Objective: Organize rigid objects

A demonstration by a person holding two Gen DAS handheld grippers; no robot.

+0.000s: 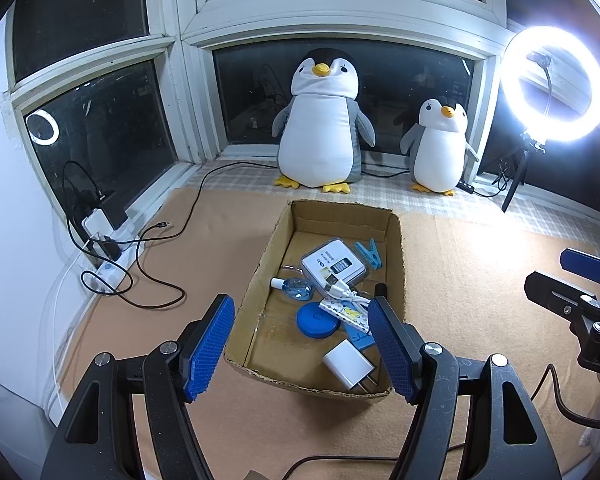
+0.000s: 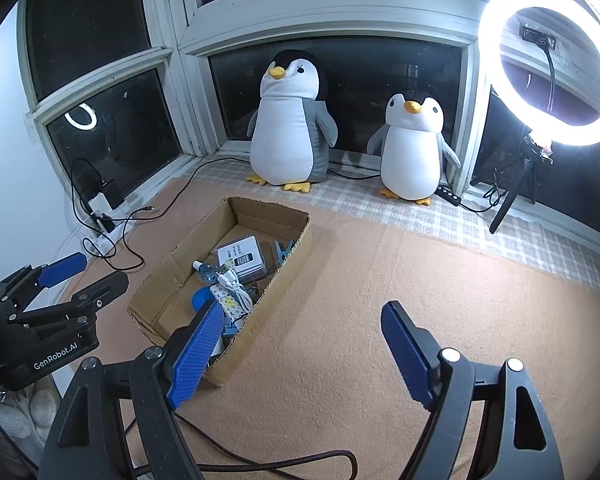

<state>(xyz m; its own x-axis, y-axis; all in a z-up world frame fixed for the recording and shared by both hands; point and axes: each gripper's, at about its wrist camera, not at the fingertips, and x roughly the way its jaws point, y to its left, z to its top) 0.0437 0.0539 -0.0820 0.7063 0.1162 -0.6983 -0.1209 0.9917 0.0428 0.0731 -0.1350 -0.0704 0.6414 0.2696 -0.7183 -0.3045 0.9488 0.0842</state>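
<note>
Only the left wrist view shows the white charger (image 1: 349,364) in the cardboard box's (image 1: 256,276) near corner; the right view reads "GenRobot.AI" on the left gripper (image 2: 88,268); both it and the right gripper (image 2: 300,354) gape wide, empty.

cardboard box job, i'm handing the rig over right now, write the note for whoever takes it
Left gripper: open, empty, above the near end of the cardboard box.
Right gripper: open, empty, over the bare mat to the right of the box.
In the box: white charger plug, blue round disc, patterned flat pack, white USB cable, small clear bottle, white boxed item, blue clothespin.
Done: every loose rigid item in view is in the box.
Left: nothing visible on the mat to collect; check outside the views before stopping.
</note>
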